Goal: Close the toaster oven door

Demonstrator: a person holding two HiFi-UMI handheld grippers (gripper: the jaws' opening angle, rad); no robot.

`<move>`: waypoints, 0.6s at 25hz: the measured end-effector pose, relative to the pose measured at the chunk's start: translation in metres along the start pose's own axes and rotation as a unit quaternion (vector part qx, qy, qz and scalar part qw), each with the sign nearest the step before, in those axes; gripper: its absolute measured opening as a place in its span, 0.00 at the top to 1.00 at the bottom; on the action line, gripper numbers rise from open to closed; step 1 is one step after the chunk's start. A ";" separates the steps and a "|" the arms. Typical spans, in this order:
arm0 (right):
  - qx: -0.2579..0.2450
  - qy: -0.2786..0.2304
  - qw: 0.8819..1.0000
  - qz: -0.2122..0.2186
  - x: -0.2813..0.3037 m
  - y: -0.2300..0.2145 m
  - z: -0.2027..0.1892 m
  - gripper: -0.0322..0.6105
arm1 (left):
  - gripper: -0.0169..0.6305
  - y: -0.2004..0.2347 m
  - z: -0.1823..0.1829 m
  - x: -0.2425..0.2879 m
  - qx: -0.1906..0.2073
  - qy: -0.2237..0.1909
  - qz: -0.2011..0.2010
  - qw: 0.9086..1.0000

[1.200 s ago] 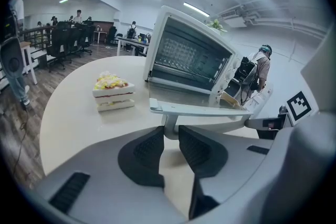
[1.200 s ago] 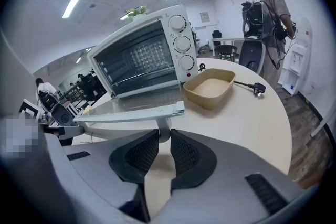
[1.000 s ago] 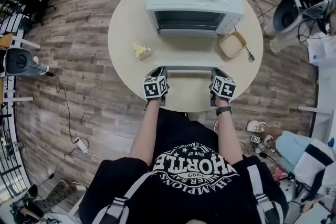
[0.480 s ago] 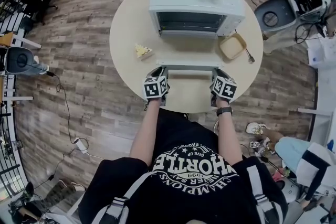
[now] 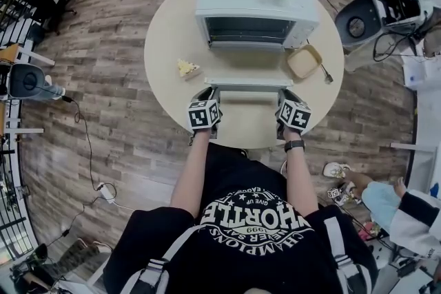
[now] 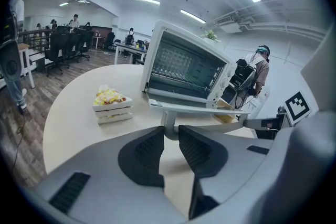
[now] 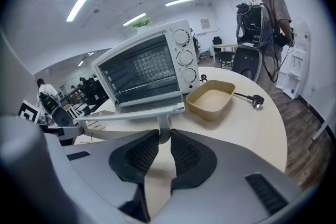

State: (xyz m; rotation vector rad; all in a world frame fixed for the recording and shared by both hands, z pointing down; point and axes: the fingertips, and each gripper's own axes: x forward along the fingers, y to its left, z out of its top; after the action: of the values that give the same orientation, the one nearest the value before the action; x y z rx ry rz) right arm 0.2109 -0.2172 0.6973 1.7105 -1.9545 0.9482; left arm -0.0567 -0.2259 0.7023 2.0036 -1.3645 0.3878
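at the tabletop's (image 5: 165, 45) near edge, the left tool (image 5: 210, 90) and right tool (image 5: 285, 91) each pinch one end of the handle (image 6: 168, 122) under the door (image 5: 248, 82), which lies flat open. behind it, at the far edge, stands the toaster oven (image 5: 255, 0). closing seems not yet begun: the whole upward swing remains.

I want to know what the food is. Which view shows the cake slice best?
The left gripper view: the cake slice is close, side-on, layers visible. The head view shows it tiny from above; the right gripper view misses it entirely.
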 end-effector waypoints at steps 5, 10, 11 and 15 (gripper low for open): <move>-0.014 -0.006 1.000 0.013 -0.001 0.005 0.003 0.81 | 0.81 -0.002 0.001 -0.003 -0.001 -0.004 0.002 1.000; -0.020 -0.007 1.000 0.009 -0.004 0.006 0.008 0.80 | 0.81 -0.002 0.006 -0.006 0.000 -0.008 0.001 1.000; -0.023 -0.007 1.000 0.007 -0.005 0.006 0.010 0.80 | 0.81 -0.002 0.007 -0.006 -0.001 -0.009 0.000 1.000; -0.024 -0.010 1.000 0.011 -0.005 0.007 0.013 0.80 | 0.81 -0.002 0.010 -0.005 -0.001 -0.012 -0.002 1.000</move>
State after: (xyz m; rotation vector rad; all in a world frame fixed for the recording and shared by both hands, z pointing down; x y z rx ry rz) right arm 0.2066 -0.2226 0.6836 1.6831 -1.9961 0.8878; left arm -0.0580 -0.2281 0.6912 2.0158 -1.3750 0.3606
